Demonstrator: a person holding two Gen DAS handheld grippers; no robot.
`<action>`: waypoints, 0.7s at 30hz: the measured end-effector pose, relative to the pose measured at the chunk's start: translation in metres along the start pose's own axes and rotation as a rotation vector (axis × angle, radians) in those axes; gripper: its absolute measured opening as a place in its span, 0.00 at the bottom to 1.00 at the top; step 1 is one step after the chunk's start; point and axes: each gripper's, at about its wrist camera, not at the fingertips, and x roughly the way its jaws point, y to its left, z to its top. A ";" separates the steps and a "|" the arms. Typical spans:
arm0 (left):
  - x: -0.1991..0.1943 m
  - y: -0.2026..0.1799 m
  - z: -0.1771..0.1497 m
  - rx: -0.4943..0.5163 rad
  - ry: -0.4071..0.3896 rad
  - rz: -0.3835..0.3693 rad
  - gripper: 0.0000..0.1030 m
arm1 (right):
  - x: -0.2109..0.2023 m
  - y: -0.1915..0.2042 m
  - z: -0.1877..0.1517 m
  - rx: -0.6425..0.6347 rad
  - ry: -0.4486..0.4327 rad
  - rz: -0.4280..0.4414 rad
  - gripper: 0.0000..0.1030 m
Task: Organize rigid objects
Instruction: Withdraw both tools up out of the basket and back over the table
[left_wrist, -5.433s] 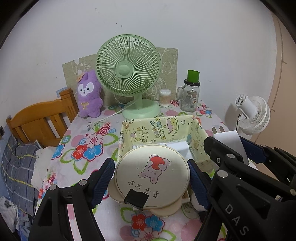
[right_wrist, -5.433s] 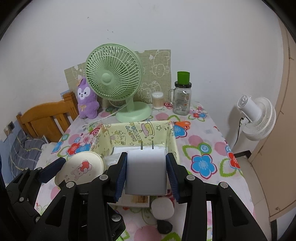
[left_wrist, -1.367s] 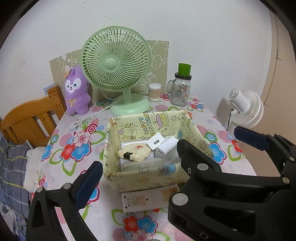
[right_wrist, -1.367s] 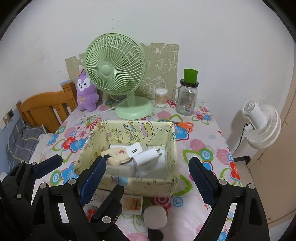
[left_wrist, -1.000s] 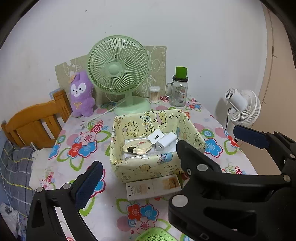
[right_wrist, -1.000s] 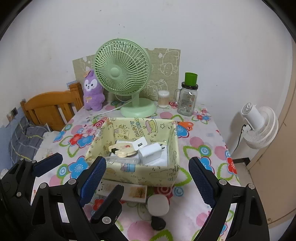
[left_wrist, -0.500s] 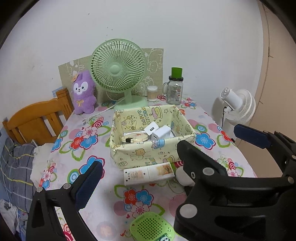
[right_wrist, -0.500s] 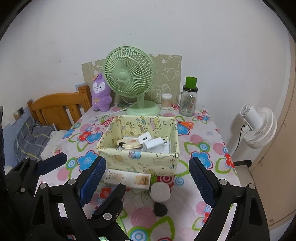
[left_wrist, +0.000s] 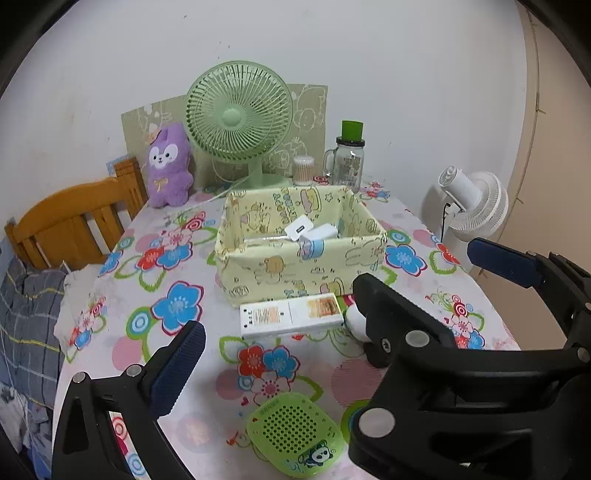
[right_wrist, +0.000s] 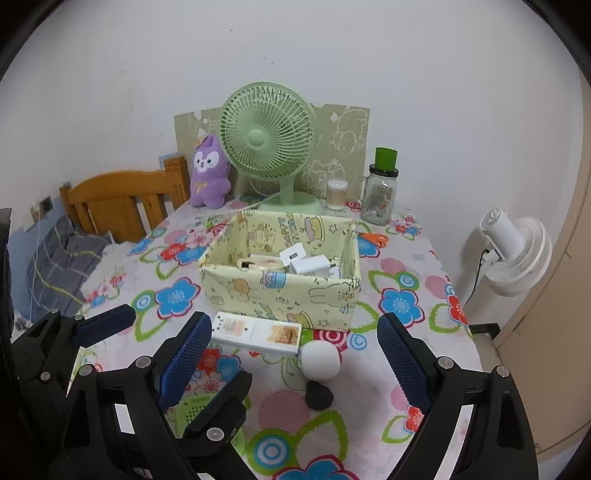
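1. A flowered desk is set against a white wall
2. The white box lies flat, long axis left-right, touching the yellow bin
3. Left gripper and right gripper are held spread, empty

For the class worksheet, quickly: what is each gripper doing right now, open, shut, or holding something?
Left gripper: open, holding nothing.
Right gripper: open, holding nothing.
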 end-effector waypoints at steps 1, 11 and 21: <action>0.001 0.000 -0.002 -0.001 0.001 0.002 1.00 | 0.001 0.000 -0.003 -0.003 0.000 -0.001 0.90; 0.017 -0.005 -0.018 -0.006 0.021 -0.002 1.00 | 0.014 -0.007 -0.021 0.008 0.027 0.017 0.90; 0.041 -0.019 -0.029 -0.009 0.037 -0.014 1.00 | 0.032 -0.027 -0.039 0.024 0.050 0.014 0.90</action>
